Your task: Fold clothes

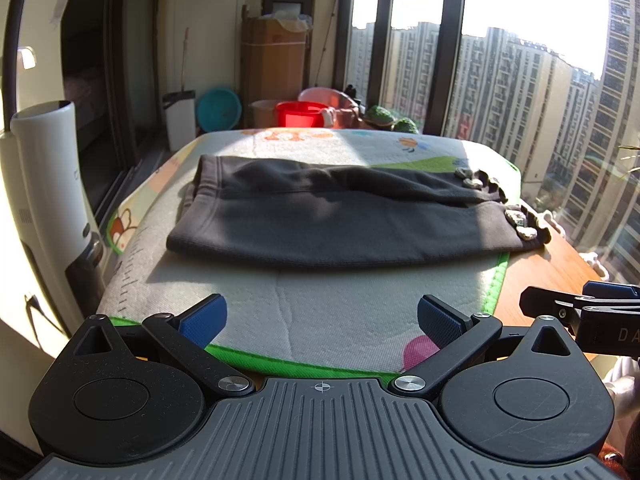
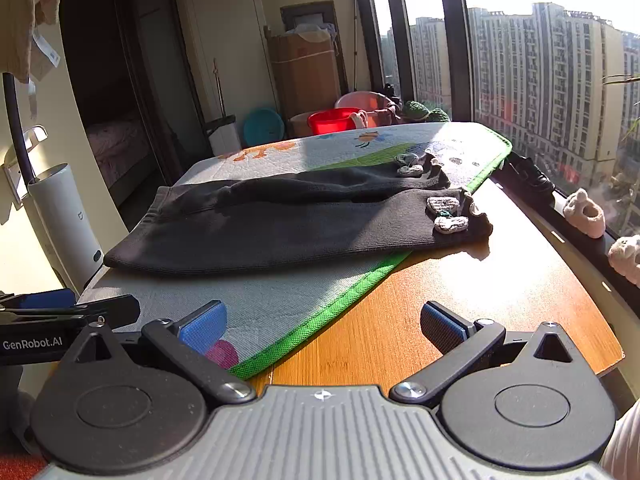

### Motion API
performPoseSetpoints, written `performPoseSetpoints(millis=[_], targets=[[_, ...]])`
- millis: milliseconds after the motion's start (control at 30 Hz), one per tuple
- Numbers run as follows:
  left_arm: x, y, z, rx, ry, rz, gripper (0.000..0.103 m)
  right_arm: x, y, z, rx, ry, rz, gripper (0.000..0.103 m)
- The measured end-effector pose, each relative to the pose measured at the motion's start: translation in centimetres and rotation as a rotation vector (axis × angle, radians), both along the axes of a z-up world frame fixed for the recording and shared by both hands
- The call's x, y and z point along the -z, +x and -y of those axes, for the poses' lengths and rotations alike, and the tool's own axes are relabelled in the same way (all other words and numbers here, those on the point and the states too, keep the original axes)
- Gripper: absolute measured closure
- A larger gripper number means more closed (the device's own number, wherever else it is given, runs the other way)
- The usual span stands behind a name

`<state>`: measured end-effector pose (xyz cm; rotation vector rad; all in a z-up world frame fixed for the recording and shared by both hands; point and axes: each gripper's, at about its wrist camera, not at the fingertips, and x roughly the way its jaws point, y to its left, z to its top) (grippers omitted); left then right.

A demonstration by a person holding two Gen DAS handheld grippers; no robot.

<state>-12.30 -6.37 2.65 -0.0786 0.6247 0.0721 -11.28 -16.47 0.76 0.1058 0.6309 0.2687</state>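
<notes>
A pair of dark grey trousers point(image 1: 328, 216) of soft ribbed knit lies flat across a quilted mat point(image 1: 320, 312) with a bright green woven border, waistband to the left and both legs stretched to the right. Small fuzzy grey bows point(image 2: 446, 214) sit at the frilled cuffs, which hang past the mat's edge onto the smooth wooden table point(image 2: 460, 300). The left claw point(image 1: 322, 322) hovers over the near part of the mat, its textured blue pads point(image 1: 438, 322) spread wide and holding nothing. The right claw point(image 2: 324, 326) also stands wide and empty, above the mat's green edge and the bare wood. A white cylindrical appliance point(image 1: 52, 184) stands left of the table.
</notes>
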Motion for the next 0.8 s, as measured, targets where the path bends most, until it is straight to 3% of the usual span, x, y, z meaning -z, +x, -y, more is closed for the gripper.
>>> performPoseSetpoints(millis=[500, 800], targets=[[0.0, 0.1, -0.3, 0.002, -0.015, -0.006, 0.000, 0.0, 0.1, 0.0, 0.003, 0.010, -0.007, 0.000], [0.1, 2.2, -0.7, 0.065, -0.066, -0.021, 0.000, 0.9, 2.5, 2.0, -0.007, 0.104, -0.070, 0.000]])
